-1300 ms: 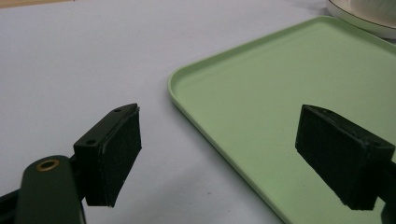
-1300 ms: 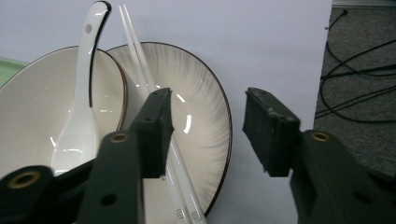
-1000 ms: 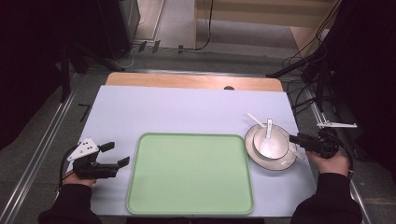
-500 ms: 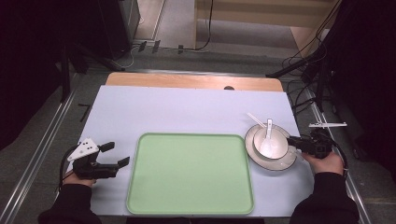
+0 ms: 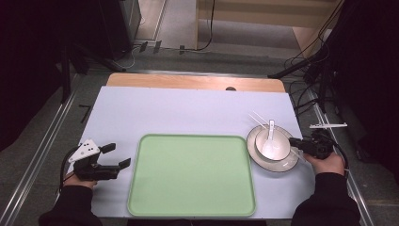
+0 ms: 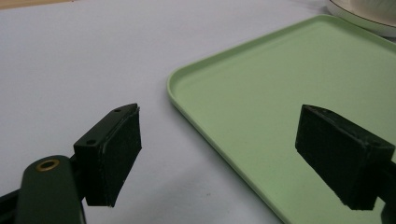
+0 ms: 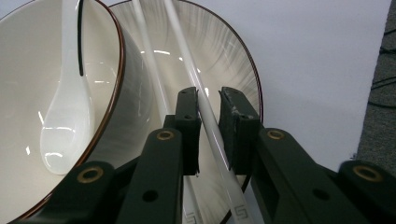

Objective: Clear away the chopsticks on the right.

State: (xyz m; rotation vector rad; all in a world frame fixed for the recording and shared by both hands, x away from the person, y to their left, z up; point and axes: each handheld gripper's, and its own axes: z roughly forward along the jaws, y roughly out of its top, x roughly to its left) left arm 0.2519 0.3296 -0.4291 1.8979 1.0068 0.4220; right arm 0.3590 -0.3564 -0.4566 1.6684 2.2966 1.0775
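A white bowl with a white spoon in it stands on a plate at the table's right. Two white chopsticks lie across the plate. In the right gripper view, one chopstick runs slantwise between the jaws of my right gripper. The jaws have just been closing on it, and narrow gaps still show beside it. The second chopstick lies to its left. My left gripper rests open on the table, left of the green tray, with nothing between its jaws.
The tray's rounded corner lies just ahead of the left gripper. The table's right edge is close behind my right hand. Bare white tabletop stretches behind the tray, with a wooden strip at the far edge.
My right gripper has slid a little left onto the plate's rim and its jaws have narrowed around one chopstick. The left gripper has not moved.
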